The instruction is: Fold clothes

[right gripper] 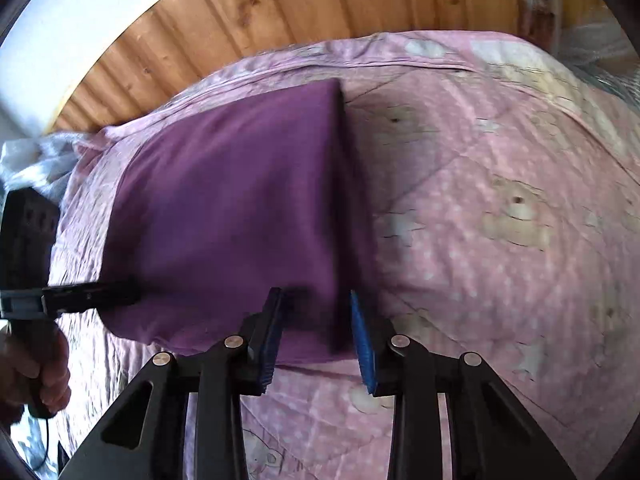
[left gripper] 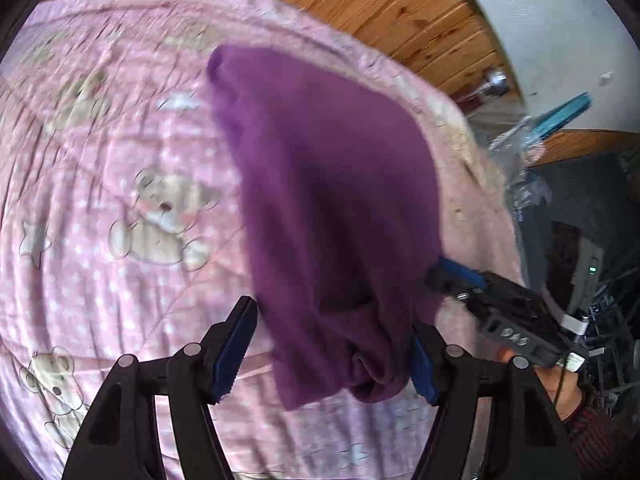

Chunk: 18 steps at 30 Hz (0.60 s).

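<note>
A purple garment (left gripper: 340,208) lies folded over on the pink teddy-bear blanket (left gripper: 100,200), blurred by motion. My left gripper (left gripper: 334,354) stands wide open, and the garment's bunched near end sits between its fingers, against the right pad. In the right wrist view the garment (right gripper: 232,208) fills the left centre, with its right edge raised and casting a shadow. My right gripper (right gripper: 316,340) has its jaws drawn in on the garment's near right corner. The left gripper (right gripper: 92,296) reaches the garment's left edge. The right gripper (left gripper: 452,276) shows at the garment's right edge.
The blanket (right gripper: 500,220) covers the whole bed. A wooden plank wall (right gripper: 280,12) runs behind it. Clear plastic and a blue item (left gripper: 560,116) lie past the bed's right side, beside dark clutter (left gripper: 580,240). A hand (right gripper: 36,364) holds the left gripper's grip.
</note>
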Motion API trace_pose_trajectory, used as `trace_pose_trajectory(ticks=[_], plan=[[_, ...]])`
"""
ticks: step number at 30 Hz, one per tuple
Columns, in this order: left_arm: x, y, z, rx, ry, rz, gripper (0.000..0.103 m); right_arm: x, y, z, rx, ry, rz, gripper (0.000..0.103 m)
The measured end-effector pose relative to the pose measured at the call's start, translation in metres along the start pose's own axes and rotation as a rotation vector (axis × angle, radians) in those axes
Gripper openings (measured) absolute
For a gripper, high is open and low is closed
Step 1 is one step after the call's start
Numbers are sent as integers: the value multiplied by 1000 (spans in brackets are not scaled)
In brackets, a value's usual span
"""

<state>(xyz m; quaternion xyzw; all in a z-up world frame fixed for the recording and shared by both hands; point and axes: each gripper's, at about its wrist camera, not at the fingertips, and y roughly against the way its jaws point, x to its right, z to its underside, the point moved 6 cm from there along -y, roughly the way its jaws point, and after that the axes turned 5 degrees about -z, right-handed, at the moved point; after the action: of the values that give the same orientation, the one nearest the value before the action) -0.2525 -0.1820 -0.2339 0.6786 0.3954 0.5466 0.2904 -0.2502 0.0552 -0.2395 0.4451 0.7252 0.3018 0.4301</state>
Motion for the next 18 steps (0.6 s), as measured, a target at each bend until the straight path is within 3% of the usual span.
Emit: trace_pose_trajectory(ticks=[2, 4, 5, 7, 9, 12, 15, 17, 18], plan=[[3, 15, 5, 14, 18, 30, 71, -8, 15, -3, 42, 7, -33, 44], [17, 29, 11, 46, -40, 45, 73, -20, 11, 1, 36, 30, -80, 55], [19, 27, 13, 51, -57, 20, 74, -18, -3, 7, -1, 34, -62, 55], [7, 6, 15, 37, -54, -111, 78, -16, -26, 19, -66, 44, -26, 55], [-3, -2, 16, 41, -19, -151, 84, -18, -17, 17, -52, 69, 19, 54], [3, 10, 15, 94, -37, -237, 84, -25, 11, 12, -33, 95, 95, 56], [12, 22, 24, 116, -24, -245, 84, -33, 25, 14, -42, 140, 176, 67], [22, 28, 30, 108, 3, -240, 84, -37, 34, 15, -52, 164, 234, 69], [29, 31, 37, 106, 5, -243, 84, -40, 38, 17, -51, 159, 223, 69]])
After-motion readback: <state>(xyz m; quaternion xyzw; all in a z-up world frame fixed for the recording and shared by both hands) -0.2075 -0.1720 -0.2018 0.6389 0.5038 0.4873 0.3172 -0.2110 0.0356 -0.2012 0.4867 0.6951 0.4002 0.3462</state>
